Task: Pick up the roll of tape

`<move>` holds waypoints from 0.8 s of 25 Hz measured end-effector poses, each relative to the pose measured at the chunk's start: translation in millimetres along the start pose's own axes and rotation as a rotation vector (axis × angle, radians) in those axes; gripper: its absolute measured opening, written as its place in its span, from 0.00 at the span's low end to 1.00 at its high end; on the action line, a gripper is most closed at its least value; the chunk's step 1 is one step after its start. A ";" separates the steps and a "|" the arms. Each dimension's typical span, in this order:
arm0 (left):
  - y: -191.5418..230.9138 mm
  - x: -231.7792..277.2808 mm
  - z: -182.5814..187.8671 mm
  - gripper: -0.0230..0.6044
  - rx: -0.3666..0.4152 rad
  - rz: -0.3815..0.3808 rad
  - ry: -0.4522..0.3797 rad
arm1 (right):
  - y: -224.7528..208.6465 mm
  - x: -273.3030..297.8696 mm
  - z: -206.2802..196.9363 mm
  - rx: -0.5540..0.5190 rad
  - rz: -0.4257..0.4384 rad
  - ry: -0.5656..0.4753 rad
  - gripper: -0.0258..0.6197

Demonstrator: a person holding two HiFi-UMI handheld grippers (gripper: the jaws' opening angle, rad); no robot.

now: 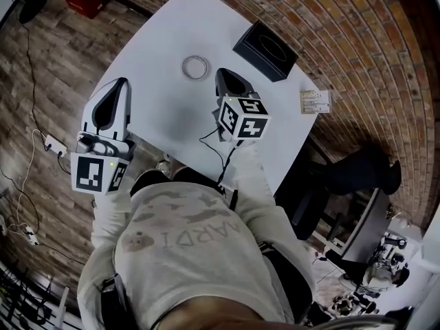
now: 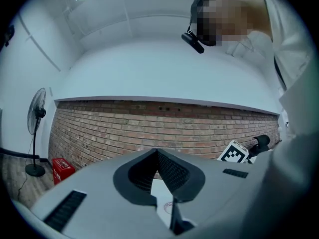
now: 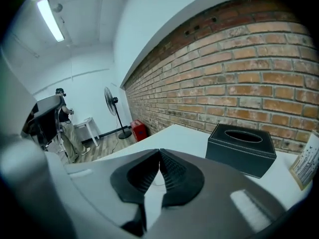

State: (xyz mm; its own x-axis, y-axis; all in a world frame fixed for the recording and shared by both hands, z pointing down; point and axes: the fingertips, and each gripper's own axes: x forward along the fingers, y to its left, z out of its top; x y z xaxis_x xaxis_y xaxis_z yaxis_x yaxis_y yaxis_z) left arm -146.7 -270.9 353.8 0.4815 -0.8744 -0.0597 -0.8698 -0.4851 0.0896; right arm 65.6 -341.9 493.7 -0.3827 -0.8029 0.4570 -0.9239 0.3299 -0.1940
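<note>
Roll of tape (image 1: 195, 67) is recorded lying flat on the white table (image 1: 165, 40), a thin pale ring, untouched by either tool. It sits just ahead of the right gripper (image 3: 159, 151) and slightly to that gripper's left, near its tips but apart from them. The right gripper's jaws are noted as pressed together with nothing between the ribbed pads; it is tilted somewhat downward over the tabletop. A black tissue box (image 3: 241, 148) is observed ahead of this gripper and to its right, well apart from the tape, and a small printed card (image 1: 315, 102) is propped at the table's edge further to the right (print too small to be read). The left gripper (image 2: 157, 152) is held at the table's near-left edge; its jaws are likewise closed tip to tip and empty. From it, the tape lies ahead and to the right, well apart. Beyond the left gripper a brick wall (image 2: 164, 128) is seen, with a standing fan (image 2: 36, 128) and a red crate (image 2: 62, 167) on the wooden floor off to its left. The right gripper's marker cube (image 1: 244, 119) is visible in the head view just behind its jaws.
</note>
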 end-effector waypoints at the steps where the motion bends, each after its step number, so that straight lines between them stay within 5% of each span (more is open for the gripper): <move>1: 1.3 0.0 -1.7 0.05 -0.001 0.003 0.006 | -2.1 5.6 -4.5 0.009 0.002 0.016 0.07; 2: 2.5 0.5 -3.2 0.05 -0.001 0.006 0.011 | -4.2 10.9 -8.4 0.015 0.003 0.032 0.12; 20: 15.3 9.6 -24.9 0.05 -0.017 0.022 0.064 | -36.2 94.4 -64.7 0.050 -0.041 0.270 0.23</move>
State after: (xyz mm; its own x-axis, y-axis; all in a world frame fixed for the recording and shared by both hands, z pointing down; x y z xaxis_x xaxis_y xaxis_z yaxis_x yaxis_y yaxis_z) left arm -152.8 -287.0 379.3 0.4688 -0.8833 0.0057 -0.8784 -0.4656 0.1076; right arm 62.5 -397.5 600.0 -0.3390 -0.6511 0.6790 -0.9396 0.2699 -0.2104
